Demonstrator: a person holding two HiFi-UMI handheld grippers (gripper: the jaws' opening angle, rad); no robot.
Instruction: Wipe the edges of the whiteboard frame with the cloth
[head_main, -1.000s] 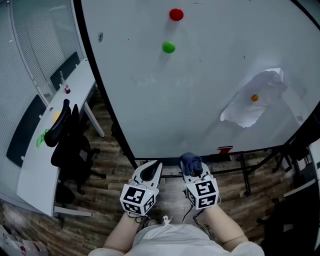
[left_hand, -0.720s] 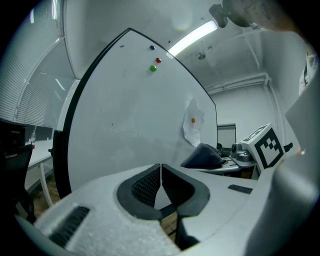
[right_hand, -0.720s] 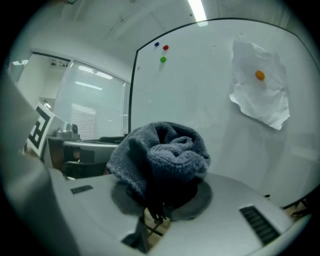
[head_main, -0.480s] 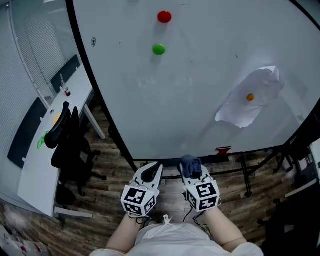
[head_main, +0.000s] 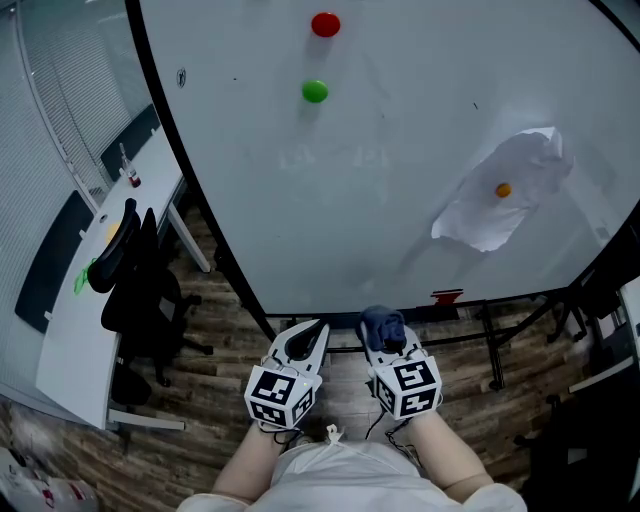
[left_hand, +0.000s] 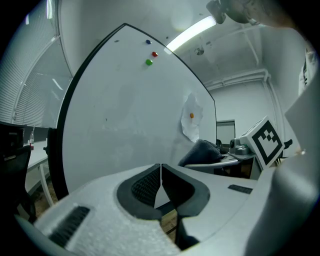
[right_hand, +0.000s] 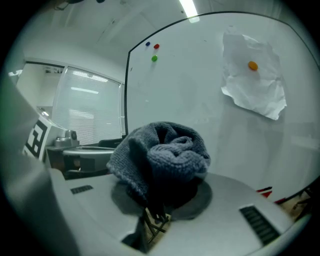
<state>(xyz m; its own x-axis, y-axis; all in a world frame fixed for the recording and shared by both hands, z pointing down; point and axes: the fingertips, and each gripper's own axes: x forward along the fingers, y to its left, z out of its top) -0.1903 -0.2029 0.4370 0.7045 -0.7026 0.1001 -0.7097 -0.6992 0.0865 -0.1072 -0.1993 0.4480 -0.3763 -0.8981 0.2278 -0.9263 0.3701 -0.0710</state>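
Observation:
A large whiteboard (head_main: 400, 180) with a black frame (head_main: 185, 170) stands in front of me. My right gripper (head_main: 385, 338) is shut on a bunched dark grey-blue knitted cloth (right_hand: 160, 155), held just short of the board's bottom frame edge (head_main: 400, 314). In the head view that cloth (head_main: 381, 325) bulges out past the jaw tips. To its left my left gripper (head_main: 305, 342) is shut with nothing in it, its pads (left_hand: 150, 184) meeting. Both grippers point at the lower edge of the board.
A crumpled sheet of paper (head_main: 505, 190) hangs on the board under an orange magnet (head_main: 503, 189); red (head_main: 325, 24) and green (head_main: 315, 91) magnets sit higher up. A black office chair (head_main: 140, 290) and a white desk (head_main: 95, 260) stand at left, the board's stand legs (head_main: 490, 345) at right.
The head view has shifted slightly, so the board and its magnets sit a little further left. Both grippers have stayed almost in place, the right still holding the cloth.

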